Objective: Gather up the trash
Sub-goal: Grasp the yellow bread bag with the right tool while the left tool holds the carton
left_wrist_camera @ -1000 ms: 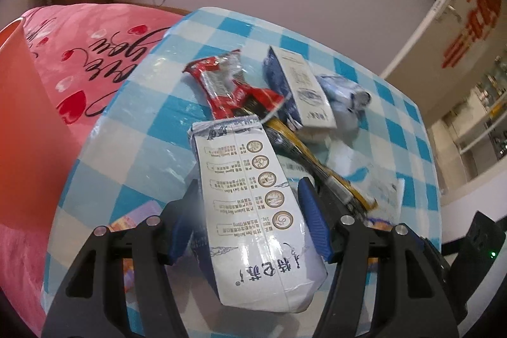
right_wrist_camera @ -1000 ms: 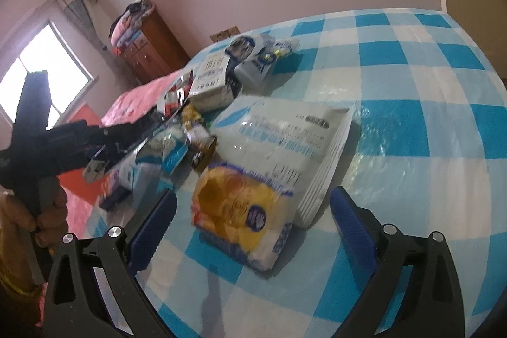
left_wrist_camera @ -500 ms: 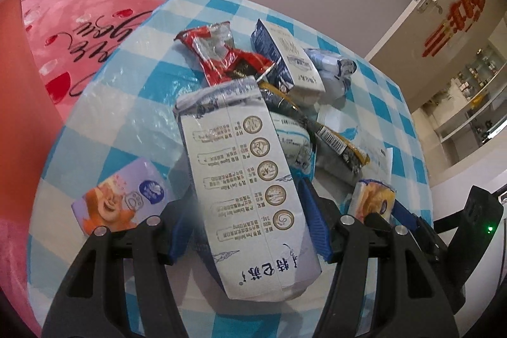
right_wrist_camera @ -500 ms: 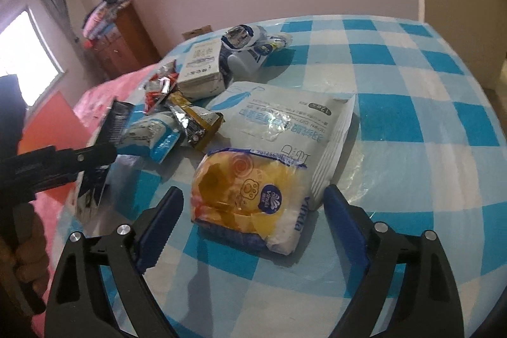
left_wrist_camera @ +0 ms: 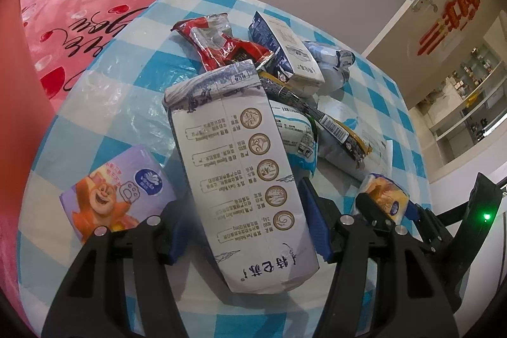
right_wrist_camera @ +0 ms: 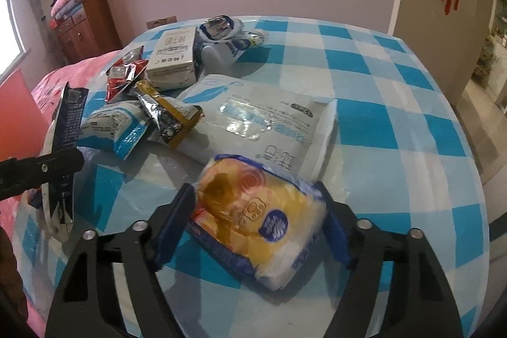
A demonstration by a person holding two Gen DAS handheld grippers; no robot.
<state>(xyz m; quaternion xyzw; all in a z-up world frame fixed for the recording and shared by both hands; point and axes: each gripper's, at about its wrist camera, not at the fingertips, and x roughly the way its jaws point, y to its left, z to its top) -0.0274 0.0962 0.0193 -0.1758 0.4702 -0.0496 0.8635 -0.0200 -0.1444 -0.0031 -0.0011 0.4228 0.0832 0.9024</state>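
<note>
Left hand-held gripper: clamped on white milk pouch, one blue pad against each long edge; pouch raised above the table, printed back toward the camera, sealed end pointing away.

Right hand-held gripper: narrowed around yellow tissue pack, blue pads touching both sides; pack low over the checked cloth at the near edge, contact with the cloth not determinable.

Just beyond yellow tissue pack: large white wipes pack, lying flat, near corner under the tissue pack.

On the far left edge of the wipes pack: gold-and-silver wrapper, overlapping blue-and-white pouch on its left.

Further out: red snack wrapper, white carton beside it, crumpled blue-and-white bags at the far side of the pile.

Left wrist view, lower left: purple tissue pack with cartoon bear, flat on the table, beside the left finger.

Beyond the table on the left: pink bed cover with red hearts; orange bin at the frame edge.
</note>
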